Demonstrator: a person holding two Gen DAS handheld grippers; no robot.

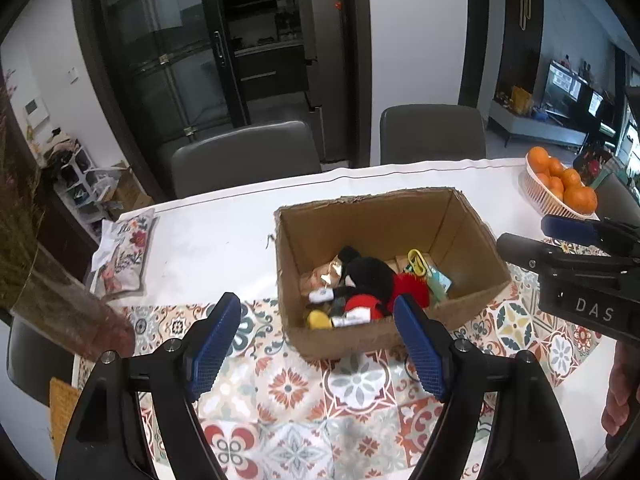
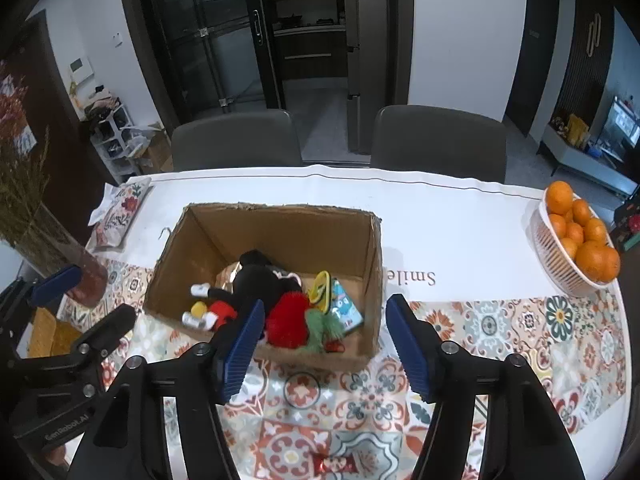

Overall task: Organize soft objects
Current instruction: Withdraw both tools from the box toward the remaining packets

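Note:
An open cardboard box [image 1: 472,248] [image 2: 280,236] stands on the patterned table runner. Inside lie a black-and-red mouse plush [image 1: 366,280] [image 2: 256,280], a fuzzy red toy [image 1: 412,284] [image 2: 288,318], a green plush [image 2: 322,326], a yellow ring [image 2: 320,290] and a light blue pouch [image 2: 344,308]. My left gripper [image 1: 318,310] hovers in front of the box's near wall, open, nothing between its blue pads. My right gripper [image 2: 324,312] hangs over the box's near right corner, open and empty. Each gripper shows at the edge of the other's view.
A white basket of oranges [image 2: 556,264] sits at the table's right edge. A floral pouch [image 1: 124,256] lies at the far left, beside a glass vase [image 2: 60,256] of dried stems. Two grey chairs [image 2: 436,140] stand behind the table. A person's hand [image 1: 620,392] shows at right.

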